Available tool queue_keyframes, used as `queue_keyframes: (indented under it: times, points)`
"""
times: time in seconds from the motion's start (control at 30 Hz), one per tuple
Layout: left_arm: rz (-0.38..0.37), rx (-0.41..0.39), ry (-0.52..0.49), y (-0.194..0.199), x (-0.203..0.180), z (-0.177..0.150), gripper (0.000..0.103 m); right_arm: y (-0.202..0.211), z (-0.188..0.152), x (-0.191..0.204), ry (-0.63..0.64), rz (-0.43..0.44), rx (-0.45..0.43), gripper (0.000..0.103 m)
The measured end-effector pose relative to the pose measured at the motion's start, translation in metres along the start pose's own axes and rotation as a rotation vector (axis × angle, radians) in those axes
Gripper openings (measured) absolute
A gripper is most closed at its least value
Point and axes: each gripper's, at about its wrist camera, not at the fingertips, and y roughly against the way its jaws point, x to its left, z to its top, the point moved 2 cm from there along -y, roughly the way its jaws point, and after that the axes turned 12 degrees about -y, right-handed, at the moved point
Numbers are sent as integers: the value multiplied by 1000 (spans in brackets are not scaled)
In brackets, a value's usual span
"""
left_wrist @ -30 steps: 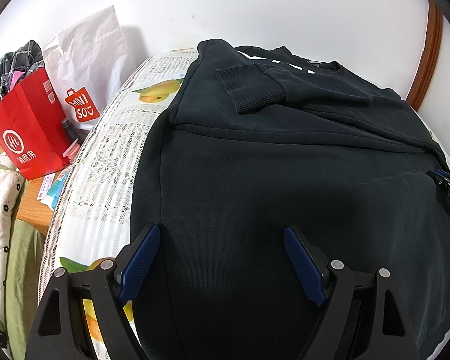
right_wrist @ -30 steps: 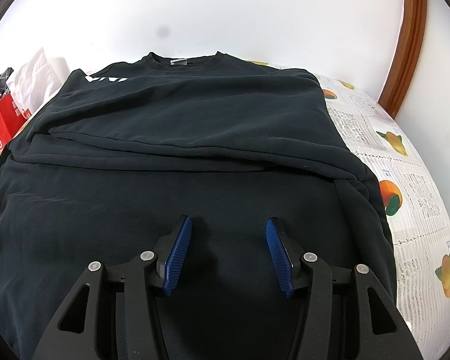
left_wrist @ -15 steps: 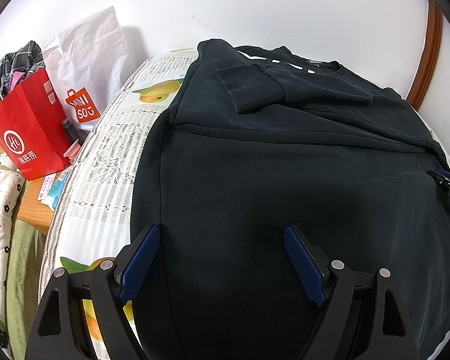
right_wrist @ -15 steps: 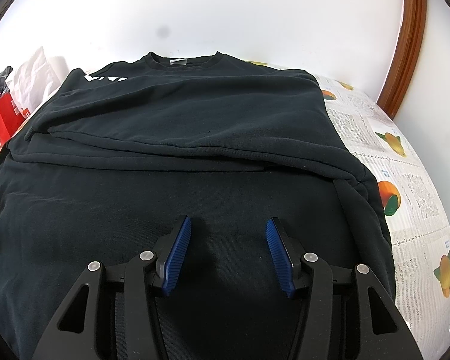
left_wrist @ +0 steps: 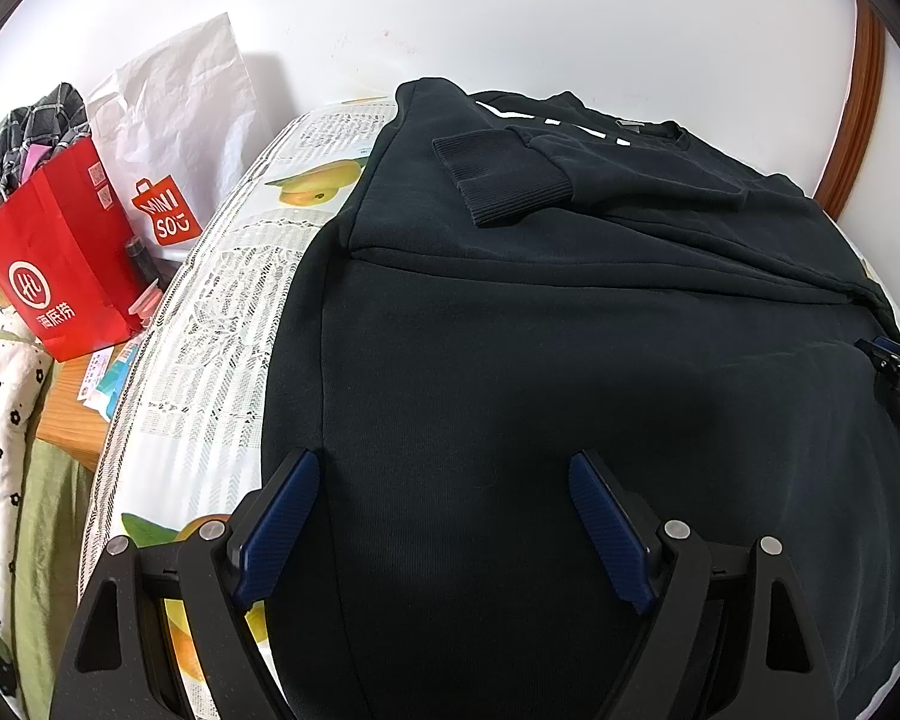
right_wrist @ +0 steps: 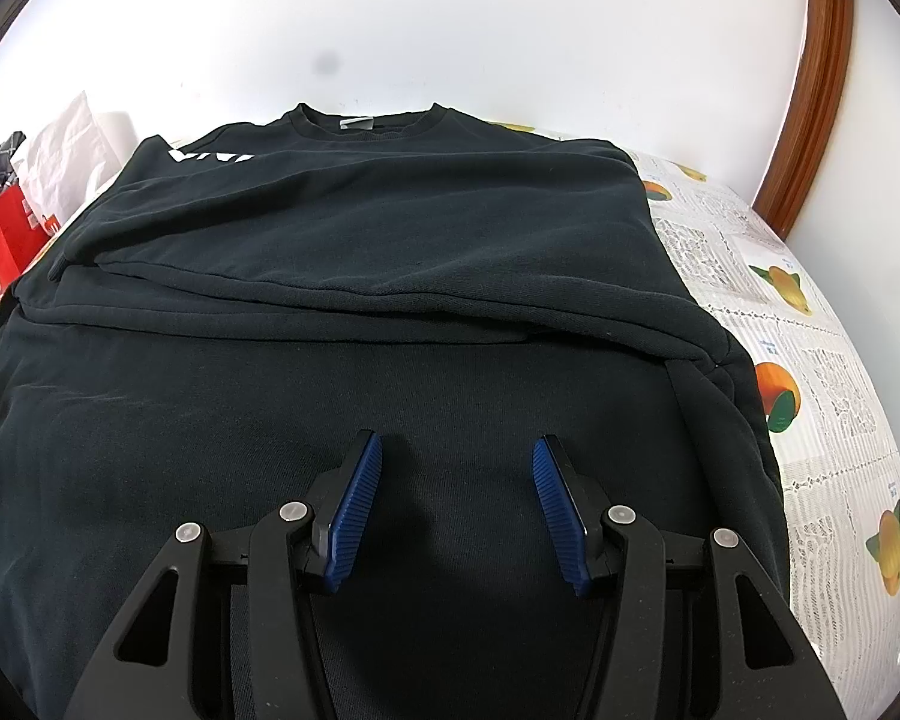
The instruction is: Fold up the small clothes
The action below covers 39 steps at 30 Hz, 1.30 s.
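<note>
Lying flat on fruit-print cloth (right_wrist: 822,312): black sweatshirt (right_wrist: 390,276), sleeves folded in.

sweatshirt (right_wrist: 390,312) on tablecloth (right_wrist: 822,312) | bags (left_wrist: 72,264) left | wall (left_wrist: 510,18) behind

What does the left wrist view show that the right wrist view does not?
Only the left wrist view: the ribbed sleeve cuff folded across the chest, the white Miniso bag's logo, and the left gripper, jaws wide open. Only the right wrist view: the neckline label, the tablecloth's right side, and the right gripper, jaws open. Both: the black sweatshirt, the red bag, the white wall.
</note>
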Motion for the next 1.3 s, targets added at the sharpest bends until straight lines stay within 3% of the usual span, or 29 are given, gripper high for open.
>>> queue_keyframes:
  times: [1.3]
  points:
    - [7,2,-3,0,1,0,85,0,0,-1,-5,9,0,52]
